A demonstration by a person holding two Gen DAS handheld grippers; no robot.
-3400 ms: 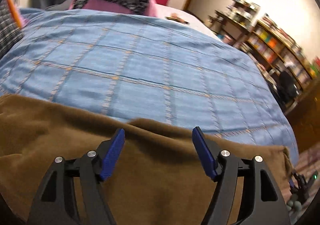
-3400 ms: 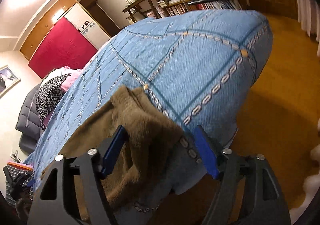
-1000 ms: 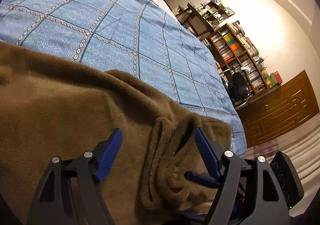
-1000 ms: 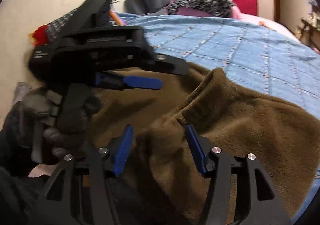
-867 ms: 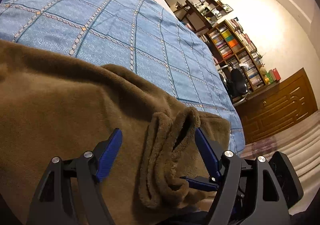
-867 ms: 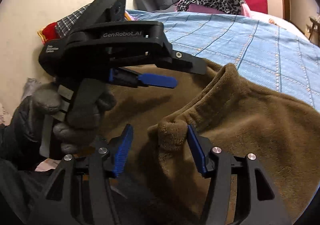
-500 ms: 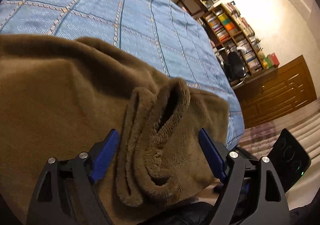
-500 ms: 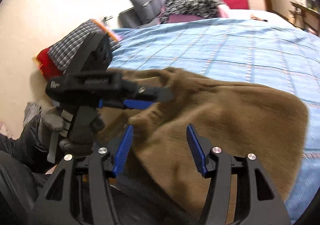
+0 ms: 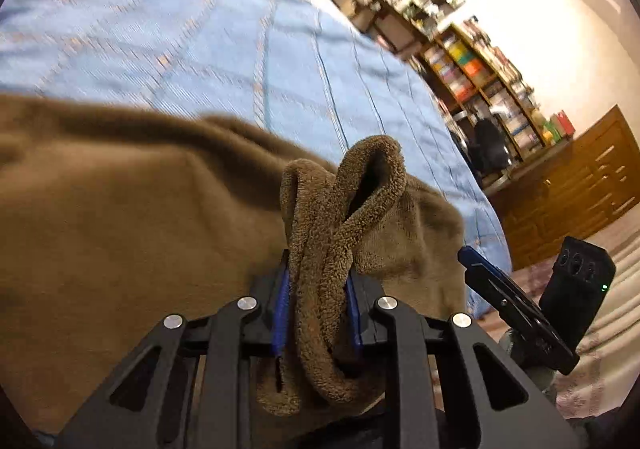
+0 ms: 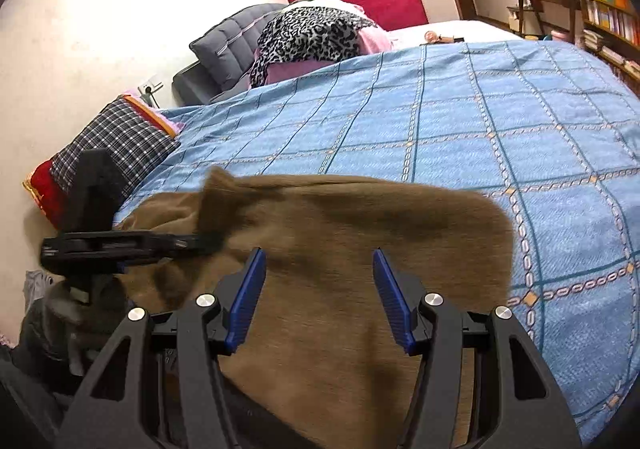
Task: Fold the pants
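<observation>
The brown fleece pants [image 9: 120,217] lie across the near edge of the blue checked bed. My left gripper [image 9: 318,289] is shut on a bunched fold of the pants [image 9: 340,209] that stands up between its blue pads. In the right wrist view the pants [image 10: 360,233] spread flat on the bedspread, and the left gripper [image 10: 200,239] grips their raised left corner. My right gripper [image 10: 320,281] is open and empty, hovering over the near part of the pants. It also shows at the right of the left wrist view [image 9: 500,289].
The blue checked bedspread [image 10: 480,121] covers the bed. A checked cushion [image 10: 116,137] lies at the left edge. A leopard-print cloth [image 10: 312,33] and grey pillow sit at the head. Bookshelves [image 9: 472,61] and a wooden cabinet [image 9: 580,185] stand to the right.
My left gripper has closed on the bunched fold of the pants and lifted it. My right gripper has let go, opened wider and drawn back to the right.
</observation>
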